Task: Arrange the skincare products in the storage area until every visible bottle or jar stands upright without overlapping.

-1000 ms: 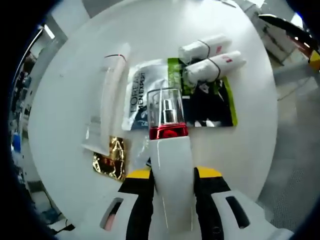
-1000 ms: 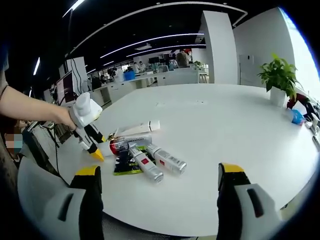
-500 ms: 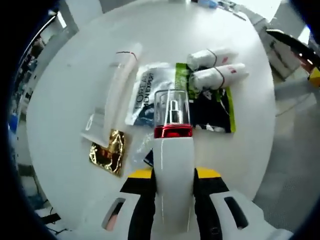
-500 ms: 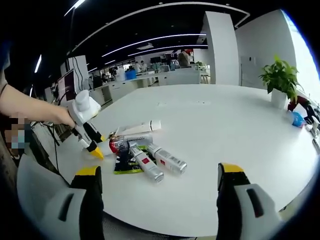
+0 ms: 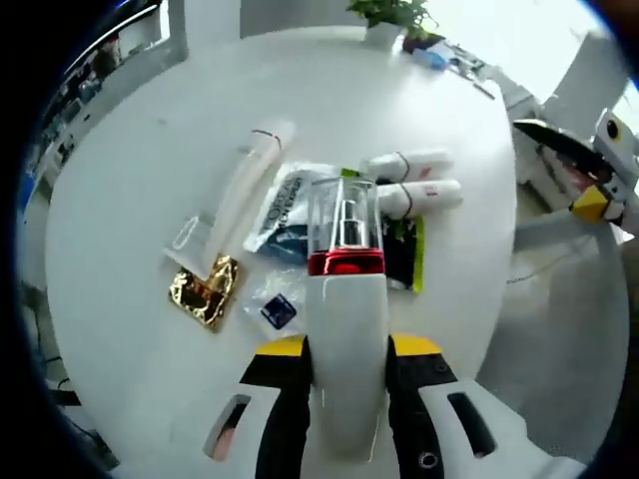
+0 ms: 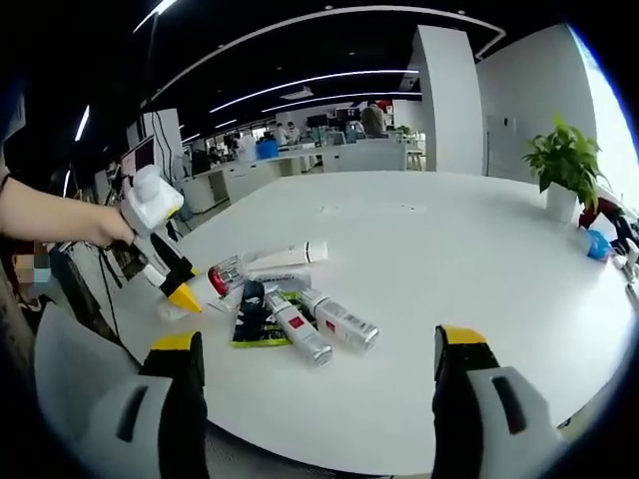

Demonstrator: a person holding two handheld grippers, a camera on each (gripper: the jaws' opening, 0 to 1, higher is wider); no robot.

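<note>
Over the round white tabletop (image 5: 120, 180), the left gripper (image 5: 344, 344) jaws clench a white pump bottle with red collar and clear cap (image 5: 344, 299) above the dark sachet (image 5: 285, 205), where uneven footing could topple it, while the right gripper (image 6: 310, 364) jaws hang released.

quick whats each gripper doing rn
left gripper: shut on the white pump bottle with a red collar, lifted above the table.
right gripper: open, holding nothing.
</note>
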